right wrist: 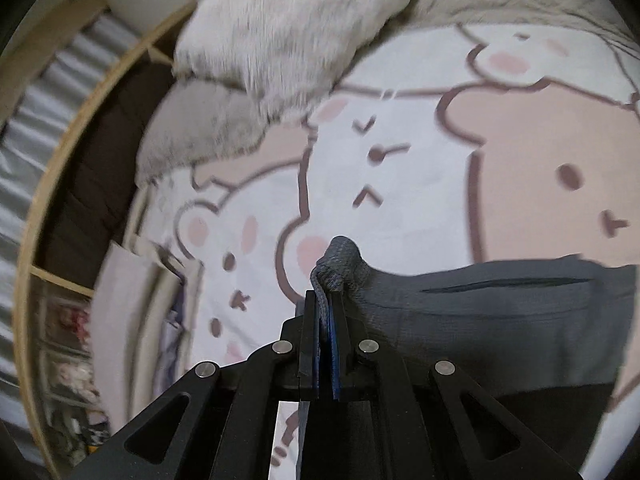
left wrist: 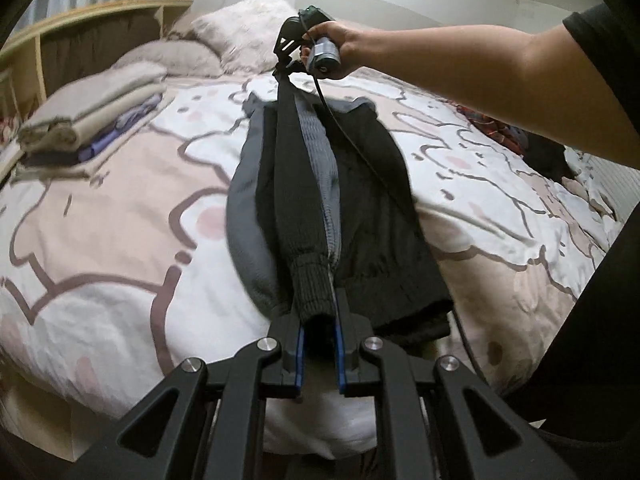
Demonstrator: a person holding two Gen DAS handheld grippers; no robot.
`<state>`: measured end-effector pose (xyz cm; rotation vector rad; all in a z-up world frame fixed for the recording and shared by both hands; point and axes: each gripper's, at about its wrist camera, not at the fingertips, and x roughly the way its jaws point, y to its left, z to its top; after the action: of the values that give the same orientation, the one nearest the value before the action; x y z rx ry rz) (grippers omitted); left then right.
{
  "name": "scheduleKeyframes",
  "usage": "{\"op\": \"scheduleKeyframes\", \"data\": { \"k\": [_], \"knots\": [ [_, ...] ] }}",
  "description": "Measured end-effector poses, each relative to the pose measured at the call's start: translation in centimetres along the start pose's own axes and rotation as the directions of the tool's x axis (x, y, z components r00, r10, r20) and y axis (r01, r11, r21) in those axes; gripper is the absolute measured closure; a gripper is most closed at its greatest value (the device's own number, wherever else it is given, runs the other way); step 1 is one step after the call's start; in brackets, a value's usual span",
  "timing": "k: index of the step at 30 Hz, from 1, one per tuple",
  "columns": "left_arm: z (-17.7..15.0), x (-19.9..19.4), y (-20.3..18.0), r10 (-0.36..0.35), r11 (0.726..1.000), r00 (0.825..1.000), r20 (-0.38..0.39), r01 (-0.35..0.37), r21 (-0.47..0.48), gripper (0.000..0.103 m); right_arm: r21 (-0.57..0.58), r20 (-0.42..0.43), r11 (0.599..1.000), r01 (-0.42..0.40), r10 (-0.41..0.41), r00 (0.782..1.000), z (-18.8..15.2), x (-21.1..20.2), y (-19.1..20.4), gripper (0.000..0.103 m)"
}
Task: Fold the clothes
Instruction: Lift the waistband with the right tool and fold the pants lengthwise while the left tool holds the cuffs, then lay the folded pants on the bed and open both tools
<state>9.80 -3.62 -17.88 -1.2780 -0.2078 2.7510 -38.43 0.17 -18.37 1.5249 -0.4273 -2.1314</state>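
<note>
- Holding the dark garment [left wrist: 320, 184] stretched between my two grippers, I had it hanging in a long ridge just above the bed [left wrist: 120, 208], with its lower layers draped onto the cartoon-print bed cover.
- My left gripper [left wrist: 320, 332] was clamped on the ribbed cuff [left wrist: 314, 288] at the near end; the knit bunched thickly between the blue pads, so the hold looked secure.
- My right gripper [right wrist: 326, 312] was closed on a small gathered nub of grey fabric [right wrist: 340, 260] at the far end, near the furry pillows [left wrist: 244, 28]. That pinch was thin, and I judged it the likelier one to slip.
- The cloth behaved as soft and limp: it sagged and folded under its own weight and kept no shape. It seemed light, a knit sleeve with a smoother grey panel [left wrist: 244, 216] beside it.
- The ribbed cuff and seamed edges gave the best purchase, I judged; the smooth grey panel would slide more readily between the pads.
- Whether this was an early fold or a late one, I could not tell from how the garment hung.
- A stack of folded clothes [left wrist: 88, 116] lay on the bed well to the left, apart from the garment.
</note>
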Motion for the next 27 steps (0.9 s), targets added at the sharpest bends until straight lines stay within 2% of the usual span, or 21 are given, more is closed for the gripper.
{"op": "scheduleKeyframes", "data": {
  "k": [6,8,9,10,11,12,16,17,18,19,20,21,23,27],
  "knots": [
    [-0.4,0.7,0.8,-0.014,0.999,0.999,-0.033,0.013,-0.036,0.091,-0.025,-0.062,0.998,0.05,-0.052,0.997,-1.6,5.3,0.9,0.098],
    [-0.5,0.8,0.8,-0.017,0.999,0.999,-0.035,0.015,-0.04,0.091,-0.036,-0.043,0.999,0.018,-0.02,0.999,-2.0,6.0,1.0,0.097],
    [-0.5,0.8,0.9,-0.019,0.999,0.999,-0.037,0.017,-0.045,0.09,-0.044,-0.022,0.999,-0.009,0.008,1.0,-2.1,6.1,1.1,0.095],
    [-0.5,0.8,1.0,-0.021,0.998,0.999,-0.041,0.019,-0.053,0.089,-0.058,-0.002,0.998,-0.033,0.033,0.999,-2.2,5.8,1.2,0.088],
    [-0.5,0.8,1.2,-0.022,0.998,0.999,-0.046,0.019,-0.064,0.087,-0.063,0.011,0.996,-0.066,0.067,0.998,-2.3,5.0,1.5,0.041],
    [-0.4,0.8,1.4,-0.026,0.997,0.998,-0.051,0.022,-0.077,0.087,-0.068,0.025,0.993,-0.098,0.1,0.995,-2.4,4.1,1.8,0.0],
    [-0.4,0.6,1.9,-0.024,0.992,0.998,-0.059,0.017,-0.124,0.081,-0.084,0.053,0.975,-0.204,0.209,0.977,-2.7,-0.3,2.3,0.001],
    [-0.5,0.5,2.1,-0.024,0.991,0.998,-0.059,0.015,-0.135,0.081,-0.107,0.052,0.974,-0.199,0.206,0.977,-2.9,-2.1,2.2,0.009],
    [-0.6,0.4,2.1,-0.023,0.99,0.998,-0.059,0.014,-0.14,0.081,-0.141,0.052,0.978,-0.155,0.164,0.985,-3.1,-3.2,2.2,0.027],
    [-0.6,0.4,2.1,-0.019,0.99,0.998,-0.057,0.011,-0.141,0.081,-0.193,0.05,0.978,-0.075,0.086,0.995,-3.7,-4.3,2.3,0.039],
    [-0.7,0.3,2.2,-0.016,0.99,0.998,-0.055,0.008,-0.143,0.08,-0.254,0.044,0.967,-0.003,0.014,0.999,-4.4,-5.0,2.5,0.059],
    [-0.8,0.2,2.2,-0.012,0.989,0.998,-0.054,0.005,-0.145,0.079,-0.31,0.04,0.949,0.058,-0.048,0.998,-5.3,-5.6,2.6,0.071],
    [-0.8,0.1,2.3,-0.008,0.989,0.999,-0.052,0.0,-0.149,0.078,-0.368,0.012,0.928,0.062,-0.062,0.998,-7.2,-5.1,3.2,0.076],
    [-1.1,0.0,2.4,0.0,0.989,0.999,-0.053,-0.008,-0.15,0.076,-0.481,-0.041,0.875,0.062,-0.093,0.995,-11.1,-4.1,4.2,0.076]
  ]
}}
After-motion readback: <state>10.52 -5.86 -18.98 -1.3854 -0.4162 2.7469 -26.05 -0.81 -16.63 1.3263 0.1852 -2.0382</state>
